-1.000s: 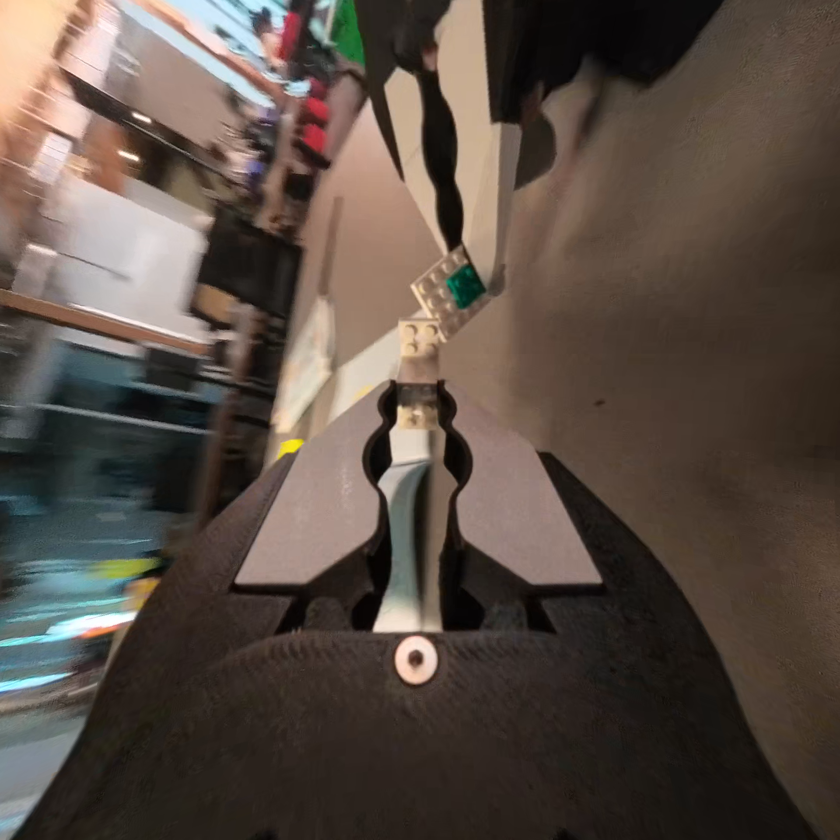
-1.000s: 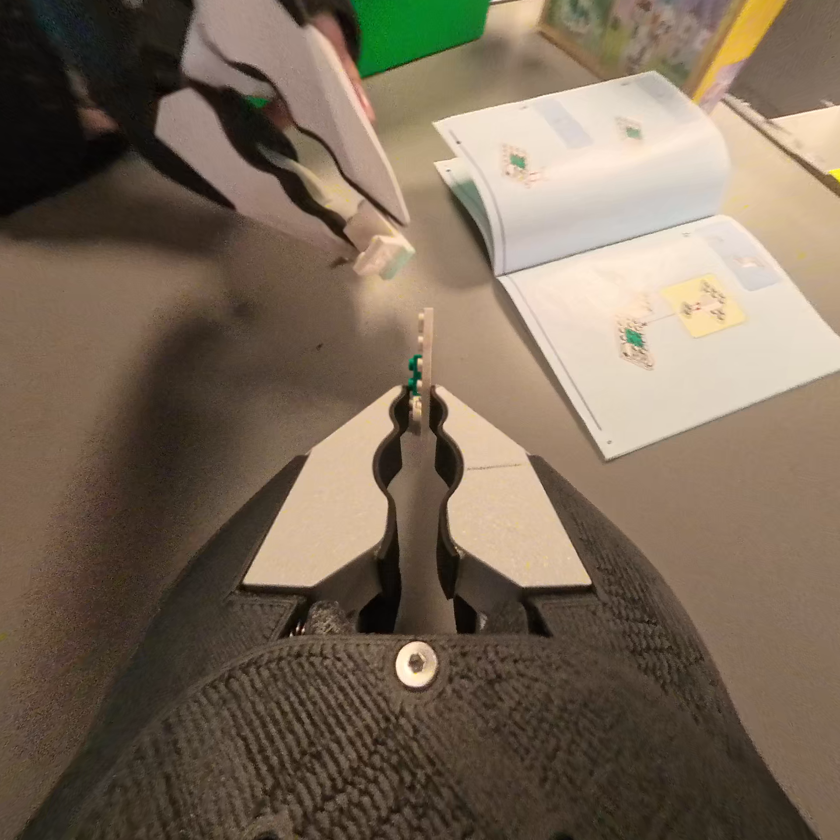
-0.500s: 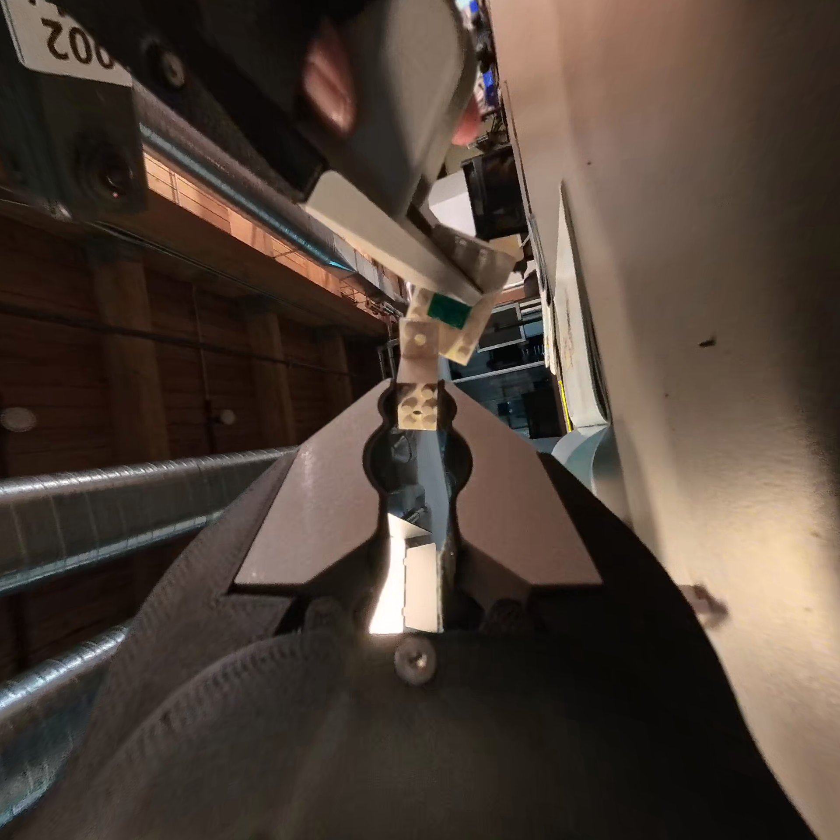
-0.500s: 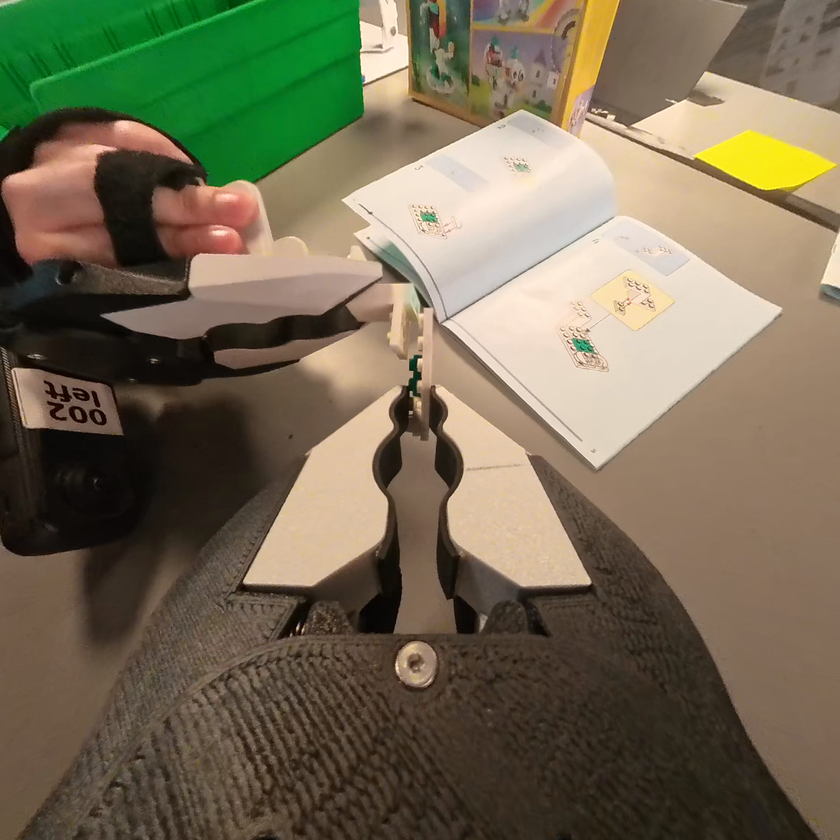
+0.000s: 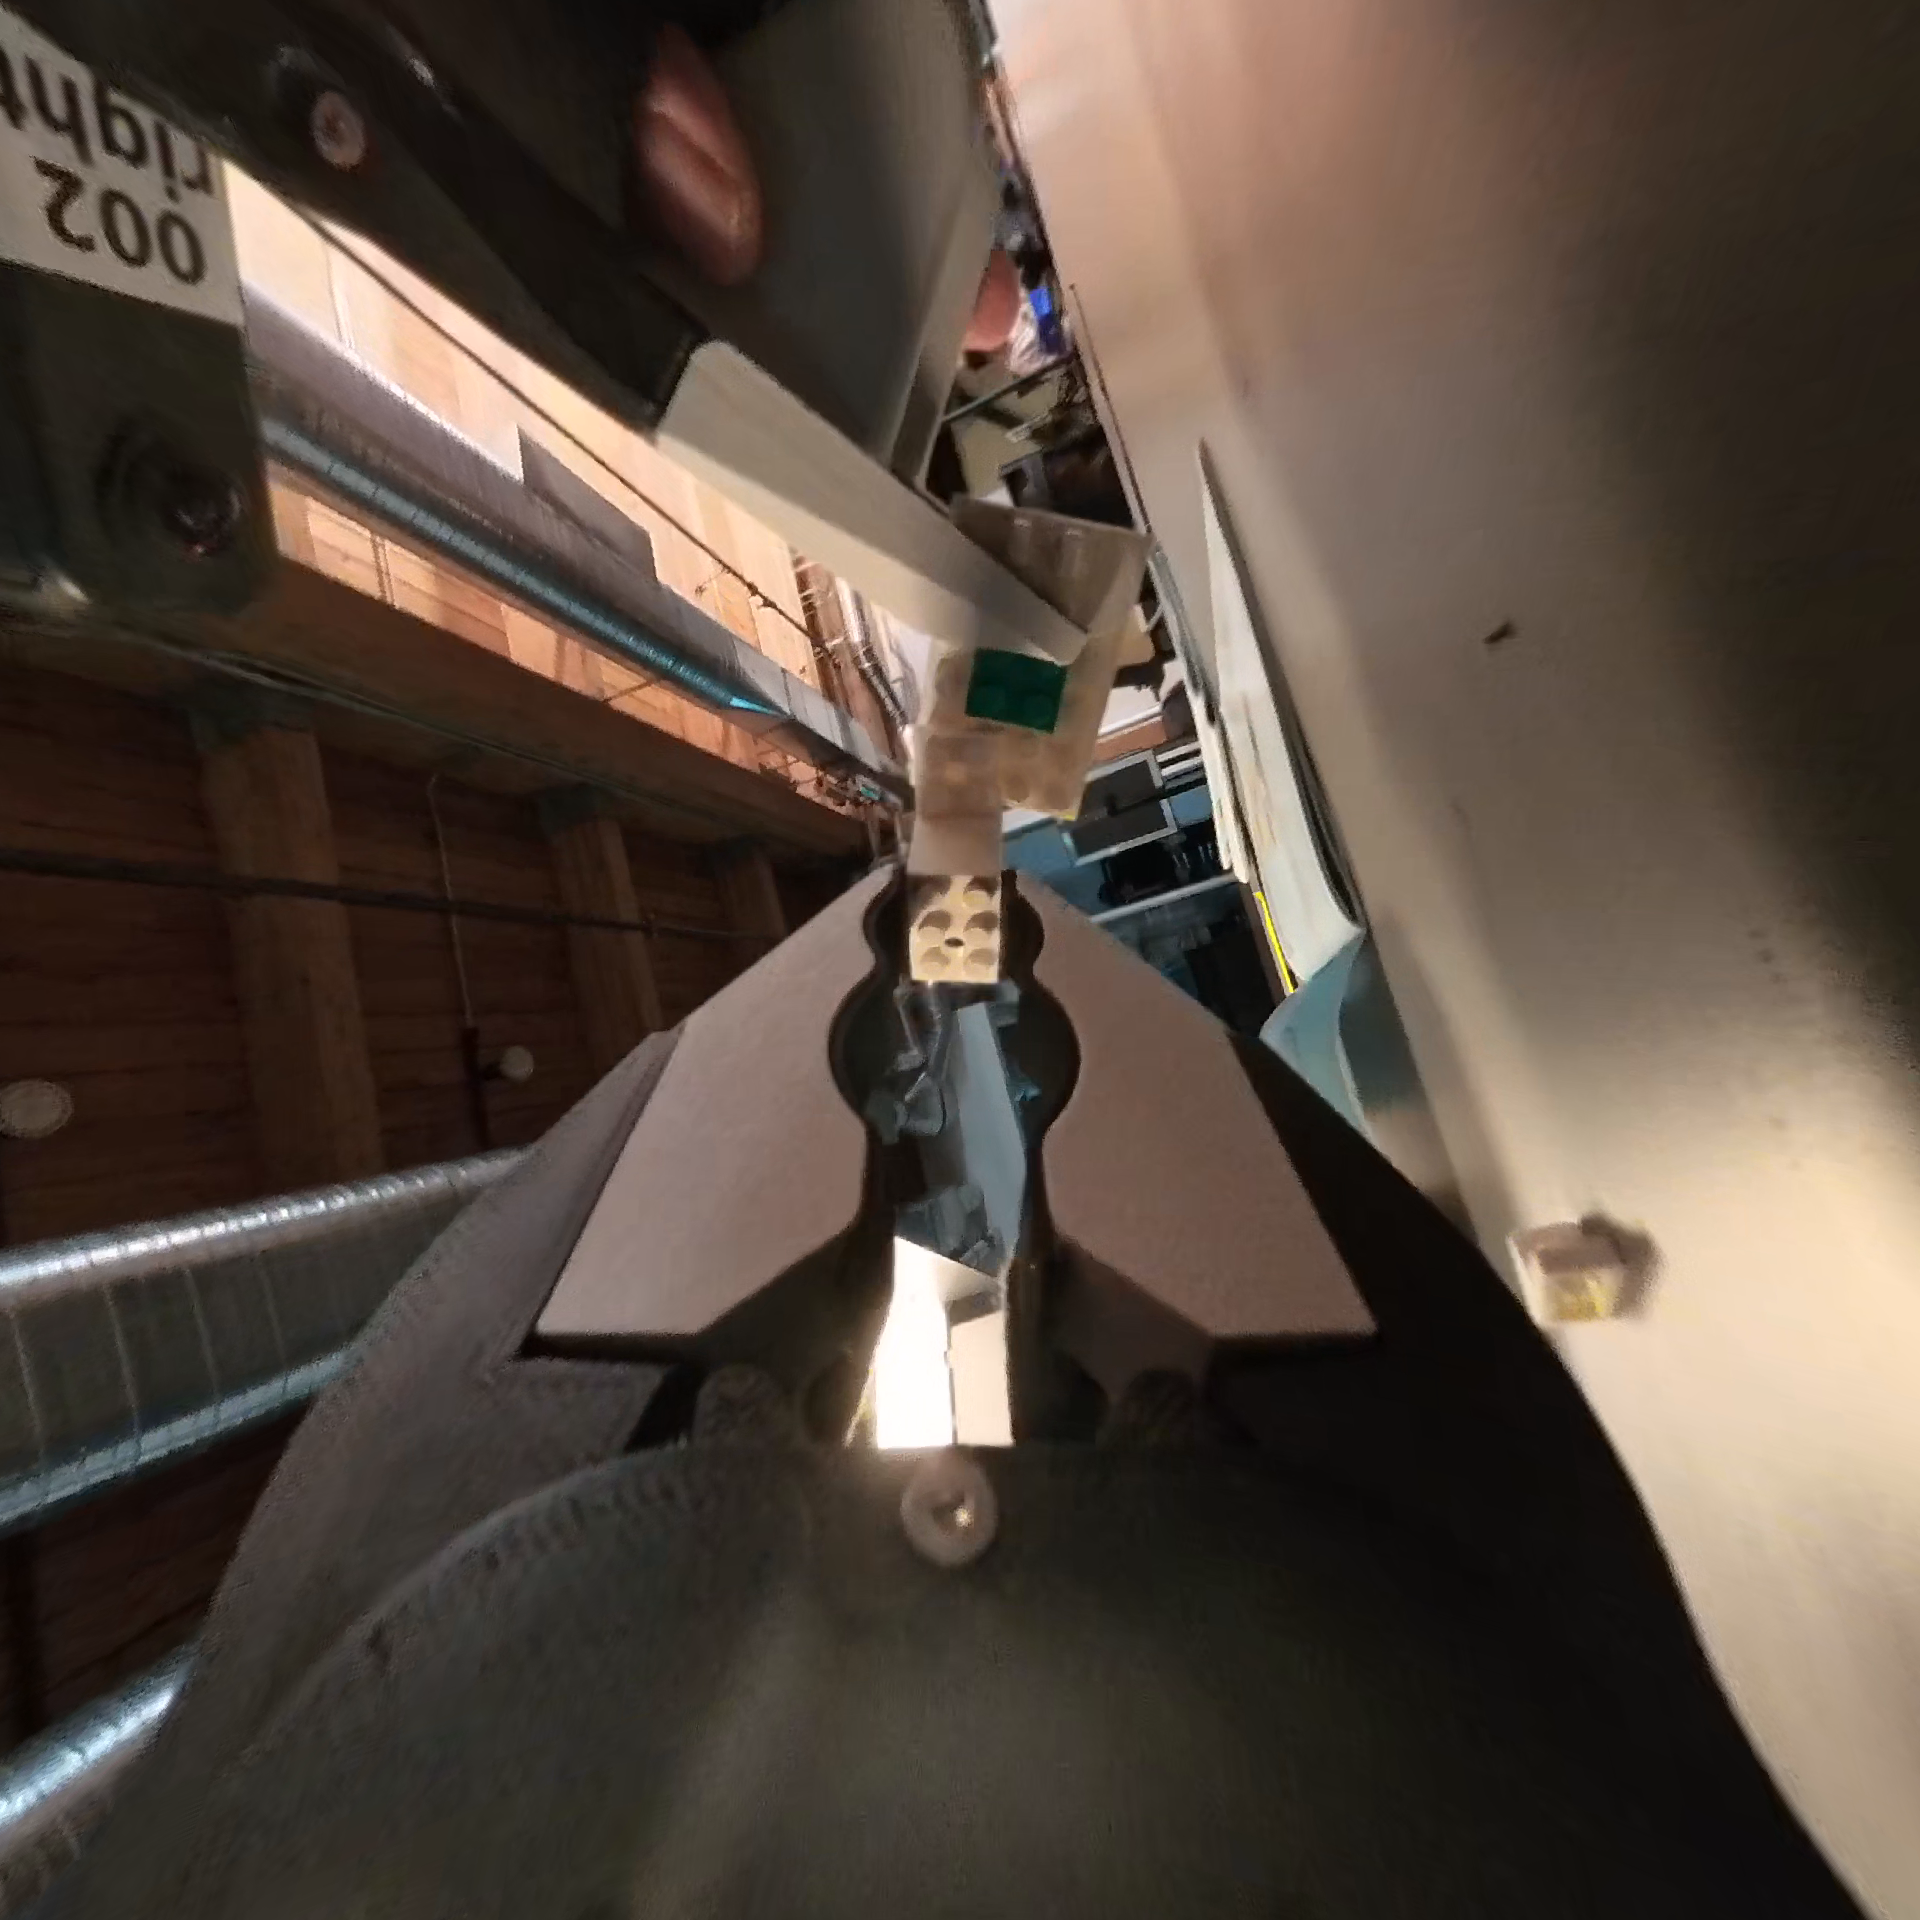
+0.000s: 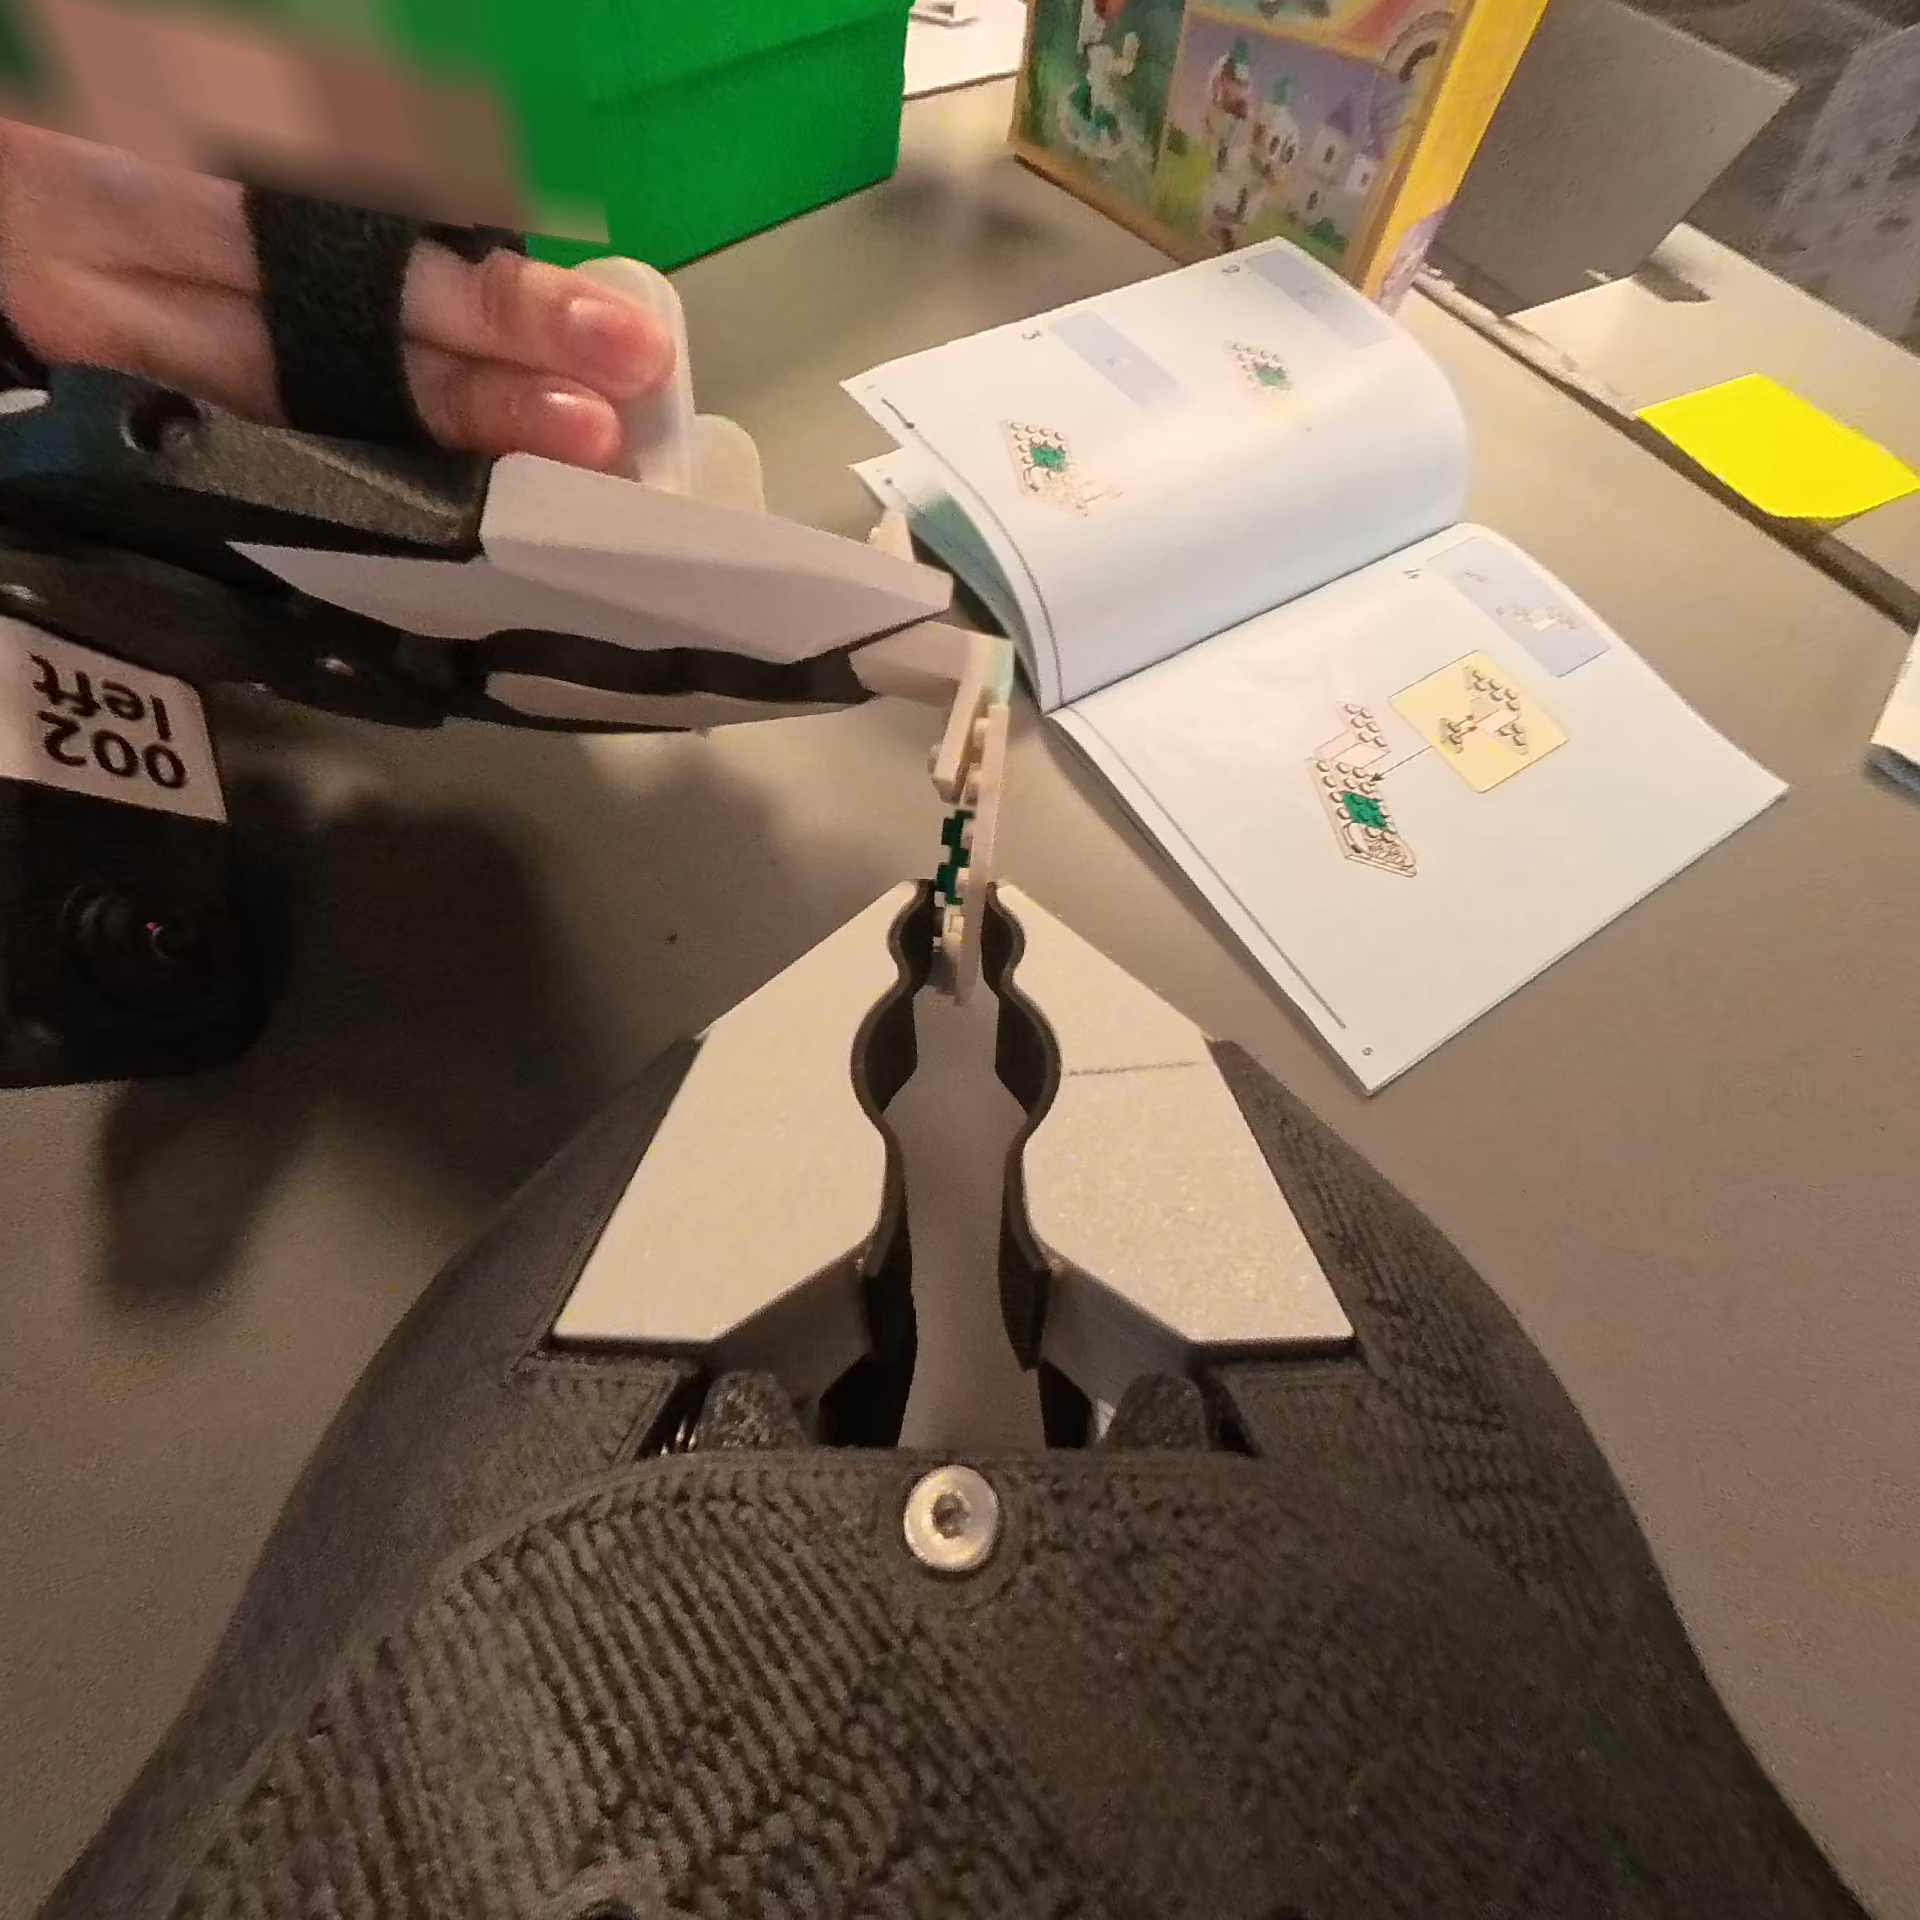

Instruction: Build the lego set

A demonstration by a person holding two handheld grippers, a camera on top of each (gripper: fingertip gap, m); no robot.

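Right gripper (image 6: 954,914) is clamped on the lower edge of a white lego plate (image 6: 982,800), held upright on edge above the grey table (image 6: 520,1039); a small green piece (image 6: 952,847) sits on the plate's left face just above the fingertips. Left gripper (image 6: 883,665) comes in from the left, roughly level, jaws pinched on a small white brick (image 6: 920,665) whose far end touches the upper part of the white lego plate. A smaller white piece (image 6: 961,743) sits against the plate's left face right under that contact point. A hand (image 6: 312,301) with a black strap across the fingers grips the left tool. In the left wrist view the camera is rolled sideways, table running up the right side; left gripper (image 5: 956,914) is closed on the small white brick (image 5: 956,930), underside holes facing the camera, and beyond it the plate (image 5: 1029,748) with its green piece (image 5: 1013,691) hangs from the right gripper (image 5: 1039,623), which enters from upper left. A small loose pale piece (image 5: 1574,1273) lies on the table, blurred. Past the plate in the right wrist view: open instruction booklet (image 6: 1351,665) flat on the table, green bin (image 6: 727,114) at back left, lego box (image 6: 1247,125) standing behind the booklet, yellow sticky note (image 6: 1777,447) at far right.
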